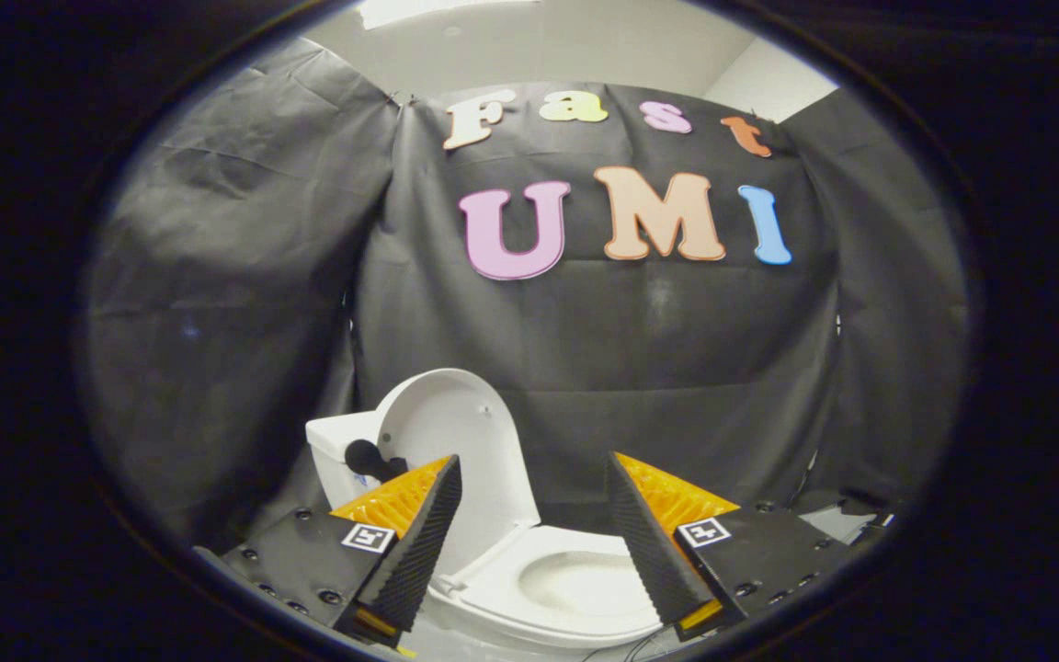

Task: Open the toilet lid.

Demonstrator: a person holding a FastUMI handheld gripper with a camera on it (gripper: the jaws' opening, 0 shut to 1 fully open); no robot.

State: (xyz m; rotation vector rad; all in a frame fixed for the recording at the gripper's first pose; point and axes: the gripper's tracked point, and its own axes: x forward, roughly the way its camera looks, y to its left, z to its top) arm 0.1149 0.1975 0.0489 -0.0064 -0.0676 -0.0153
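Against black cloth, toilet lid stands upright beyond spread gripper.

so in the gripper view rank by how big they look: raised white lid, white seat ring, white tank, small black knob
1. Raised white toilet lid and white seat ring, close in looks and partly hidden by the open gripper, so unranked.
2. White tank, mostly hidden.
3. Small black knob.

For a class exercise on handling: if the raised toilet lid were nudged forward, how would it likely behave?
The lid looks like smooth rigid plastic, so probably stiff and slippery. It stands upright against the tank, hinged at the seat, so a push would likely swing it down, not bend it. The hand-held gripper is open, touching nothing.
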